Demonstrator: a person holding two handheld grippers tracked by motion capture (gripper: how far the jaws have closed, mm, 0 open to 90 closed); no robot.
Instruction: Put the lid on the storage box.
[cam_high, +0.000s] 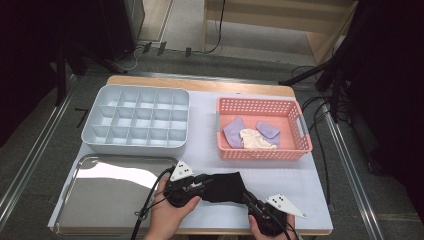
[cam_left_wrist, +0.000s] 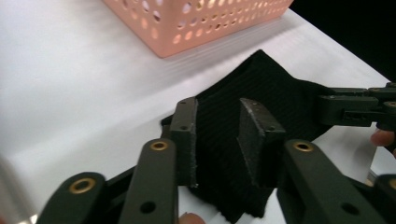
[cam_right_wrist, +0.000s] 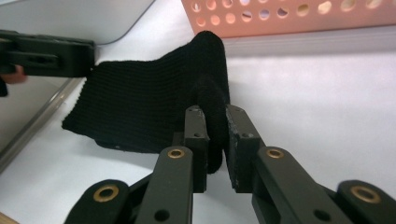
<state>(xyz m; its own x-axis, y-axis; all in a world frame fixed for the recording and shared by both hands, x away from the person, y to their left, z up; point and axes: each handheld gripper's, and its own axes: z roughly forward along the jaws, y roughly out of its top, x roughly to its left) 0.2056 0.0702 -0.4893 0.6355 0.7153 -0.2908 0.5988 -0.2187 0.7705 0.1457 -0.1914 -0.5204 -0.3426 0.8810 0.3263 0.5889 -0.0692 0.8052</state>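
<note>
High view: a black knitted sock (cam_high: 226, 187) lies flat on the white desk (cam_high: 300, 180) near its front edge, in front of the pink basket (cam_high: 300, 131) and just right of the metal tray (cam_high: 110, 200). The left tongs (cam_high: 204, 179) meet the sock's left end and the right tongs (cam_high: 248, 196) meet its right end; each is held by a hand entering from the bottom edge. A grey compartment box (cam_high: 136, 117) stands behind the tray, and the basket holds two lilac socks (cam_high: 234, 131) and a cream one (cam_high: 256, 139). Left gripper view: the left tongs (cam_left_wrist: 219, 135) stand spread, with the sock (cam_left_wrist: 271, 88) lying under and between the two pads; the pads do not press on the fabric. The other tongs (cam_left_wrist: 345, 109) reach the sock's far edge at the right, and a corner of the pink basket (cam_left_wrist: 187, 28) stands beyond on the desk (cam_left_wrist: 70, 93). Right gripper view: the right tongs (cam_right_wrist: 217, 140) are pinching a raised fold of the sock (cam_right_wrist: 140, 107), with the fabric squeezed between the pads. The rest of the sock spreads to the left on the desk (cam_right_wrist: 317, 93), where the other tongs (cam_right_wrist: 56, 58) touch its far corner beside the tray rim (cam_right_wrist: 37, 126). The pink basket (cam_right_wrist: 289, 14) runs along the top.
</note>
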